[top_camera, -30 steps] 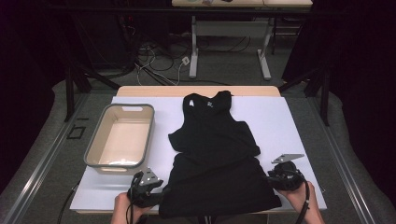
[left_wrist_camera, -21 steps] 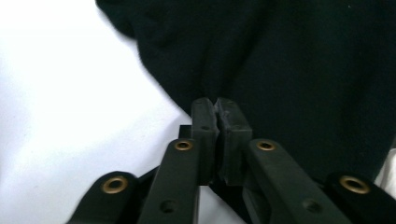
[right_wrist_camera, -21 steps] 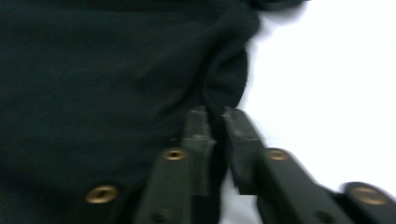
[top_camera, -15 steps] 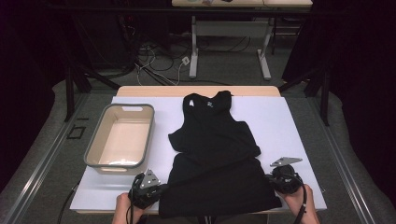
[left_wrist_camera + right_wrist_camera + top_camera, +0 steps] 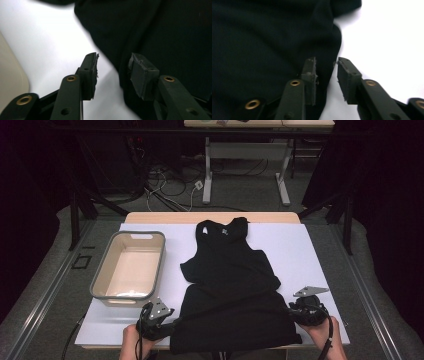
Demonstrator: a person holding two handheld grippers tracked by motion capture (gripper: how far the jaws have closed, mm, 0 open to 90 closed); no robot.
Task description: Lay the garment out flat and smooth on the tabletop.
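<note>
A black tank top (image 5: 230, 285) lies flat on the white table cover (image 5: 310, 250), neck toward the far side and the lower part folded up near the front edge. My left gripper (image 5: 169, 326) is at the garment's near left corner. In the left gripper view its jaws have just been opening (image 5: 113, 62), with the garment's edge (image 5: 120, 57) lying between the pads, untouched. My right gripper (image 5: 295, 314) is at the near right corner. Its jaws have just been opening as well (image 5: 326, 63), and the black hem (image 5: 329, 50) sits loose between them.
A grey-rimmed beige bin (image 5: 102, 280) stands to the left of the garment, close to the left gripper. The table's front edge runs just under both hands. Desk legs and cables (image 5: 200, 185) lie on the floor beyond the far edge.
Both hands stay at the garment's near corners. The left gripper has tipped slightly. The tank top lies as before.
</note>
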